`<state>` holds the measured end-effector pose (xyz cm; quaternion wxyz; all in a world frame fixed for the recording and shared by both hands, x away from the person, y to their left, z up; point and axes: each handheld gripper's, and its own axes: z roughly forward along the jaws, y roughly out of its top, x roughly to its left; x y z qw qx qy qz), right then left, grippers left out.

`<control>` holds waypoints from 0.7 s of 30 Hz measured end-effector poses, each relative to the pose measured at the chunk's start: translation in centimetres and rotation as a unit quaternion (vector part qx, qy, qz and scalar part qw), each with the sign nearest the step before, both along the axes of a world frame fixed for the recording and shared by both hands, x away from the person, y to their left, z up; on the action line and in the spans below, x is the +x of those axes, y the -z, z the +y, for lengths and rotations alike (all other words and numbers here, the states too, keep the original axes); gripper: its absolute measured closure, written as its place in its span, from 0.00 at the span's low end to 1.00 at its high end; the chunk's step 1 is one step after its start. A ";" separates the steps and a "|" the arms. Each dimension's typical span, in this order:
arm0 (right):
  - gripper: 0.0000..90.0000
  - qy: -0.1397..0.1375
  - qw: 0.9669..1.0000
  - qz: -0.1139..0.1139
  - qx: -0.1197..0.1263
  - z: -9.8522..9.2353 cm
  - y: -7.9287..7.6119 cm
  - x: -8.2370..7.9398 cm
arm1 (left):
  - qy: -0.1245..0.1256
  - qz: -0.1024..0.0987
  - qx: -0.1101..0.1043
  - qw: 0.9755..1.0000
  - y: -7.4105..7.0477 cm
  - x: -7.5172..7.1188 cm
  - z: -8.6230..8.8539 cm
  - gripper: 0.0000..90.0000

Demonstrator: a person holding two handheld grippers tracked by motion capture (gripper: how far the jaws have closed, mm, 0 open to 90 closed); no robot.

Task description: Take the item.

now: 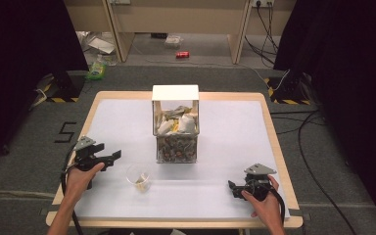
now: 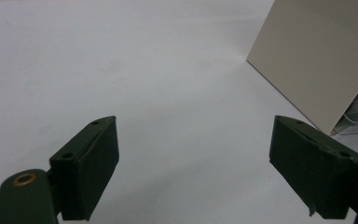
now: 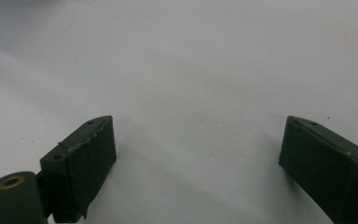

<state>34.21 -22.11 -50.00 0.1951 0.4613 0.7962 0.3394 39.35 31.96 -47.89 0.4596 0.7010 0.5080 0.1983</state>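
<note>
1. Far left, the left gripper point(image 1: 108, 157) sits in the person's left hand point(image 1: 81, 178) over the white mat point(image 1: 225, 196). In its own view the jaws stand wide apart with only mat between them, so it is released and carries nothing.

2. Just right of it stands the cup point(image 1: 139, 177), a small clear plastic one, upright on the mat near the front edge, with a few pale bits at the bottom. The gripper is near it but not touching. My guess is that the cup is the thing to be picked up.

3. To do that well, I'd turn the left gripper toward the cup, bring the open jaws either side of its wall, low down, and close gently: thin plastic like that probably buckles or skids if squeezed hard. Keep it upright so the bits stay in.

4. Centre, behind the cup and apart from it, is the box point(image 1: 176, 125): clear walls, a white lid, crumpled wrappers and mixed scraps inside. Its pale side point(image 2: 317, 56) shows at the right of the left gripper view.

5. Far right, the right gripper point(image 1: 235, 188) rests low near the front right corner in the right hand point(image 1: 264, 200), well apart from the cup. Its jaws are spread too, empty, with bare mat between them.
</note>
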 end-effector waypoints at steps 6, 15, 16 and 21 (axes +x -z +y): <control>0.12 0.000 1.000 0.000 0.000 0.0 0.0 0.0 | -0.005 0.010 0.006 1.000 0.6 0.2 0.3 0.17; 0.12 0.000 1.000 0.000 0.000 0.0 0.0 0.0 | -0.008 0.023 0.014 1.000 1.2 0.5 0.6 0.17; 0.12 0.000 1.000 0.001 0.000 0.0 0.0 0.0 | -0.008 0.024 0.015 1.000 1.3 0.5 0.6 0.17; 0.12 0.000 1.000 0.000 0.000 0.0 0.0 0.0 | -0.009 0.032 0.017 0.999 1.6 0.6 0.7 0.17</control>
